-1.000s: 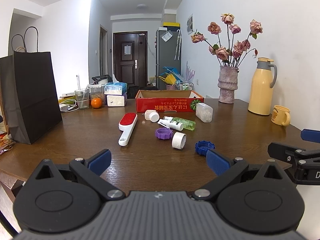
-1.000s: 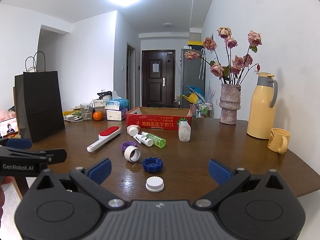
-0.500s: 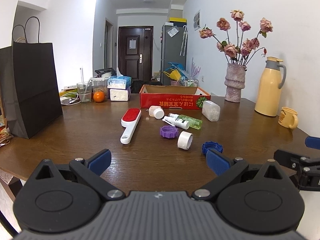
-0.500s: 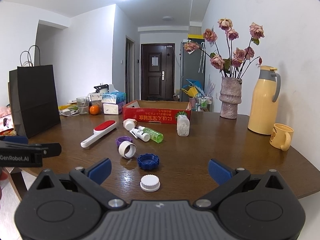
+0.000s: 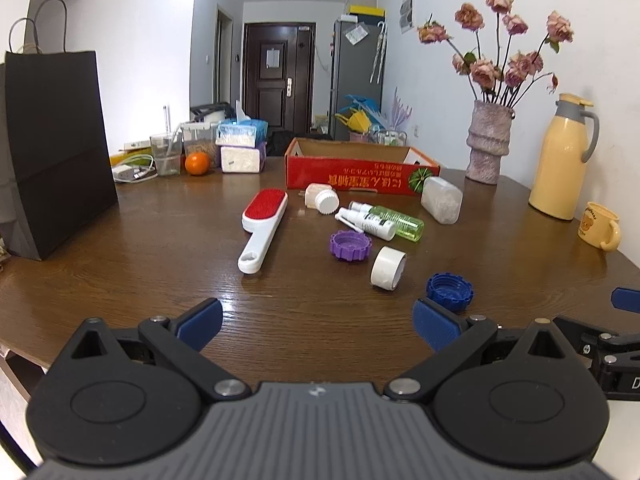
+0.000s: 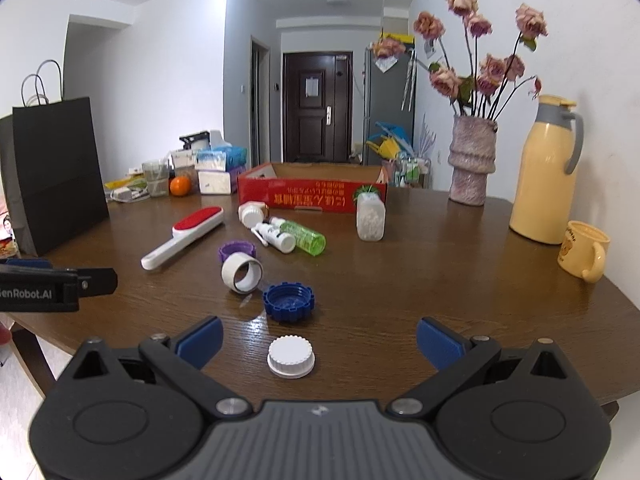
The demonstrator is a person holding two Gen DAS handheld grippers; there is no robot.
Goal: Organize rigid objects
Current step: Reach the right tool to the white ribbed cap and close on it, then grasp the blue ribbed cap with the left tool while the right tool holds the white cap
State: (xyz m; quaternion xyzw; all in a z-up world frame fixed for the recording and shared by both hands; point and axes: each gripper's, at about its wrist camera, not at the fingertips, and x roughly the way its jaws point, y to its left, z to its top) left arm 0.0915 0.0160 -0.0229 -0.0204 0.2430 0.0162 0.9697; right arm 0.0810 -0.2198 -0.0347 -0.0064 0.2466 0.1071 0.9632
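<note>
Brown wood grain runs across the dining table (image 5: 120, 280), which carries everything; a white-walled room with a dark door lies beyond it. Largest on it is the red cardboard box (image 6: 312, 196), open-topped and, as far as its visible rim shows, with nothing yet inside, so by my reading the sorting has hardly begun and every loose piece is left to move. All of them lie on the near side of the box: the red-and-white lint brush (image 5: 264, 228) to its near left, a clear rectangular container (image 6: 371, 218) just by its right corner, a green bottle (image 5: 400, 222) and a white spray bottle (image 5: 366, 222) side by side in front of it, and a small white capped bottle (image 5: 320, 199) right at its front wall. Nearer the grippers sit a roll of white tape (image 6: 242, 272), a purple cap (image 5: 351, 245), a blue cap (image 6: 289, 301) and, farthest from the box, a white cap (image 6: 291, 356). The left gripper (image 5: 316, 322) hovers low over the near edge, level and facing the box, jaws spread wide with nothing between them. The right gripper (image 6: 319, 338) does likewise beside it, jaws released and empty, the white cap lying on the table between its fingertips.
</note>
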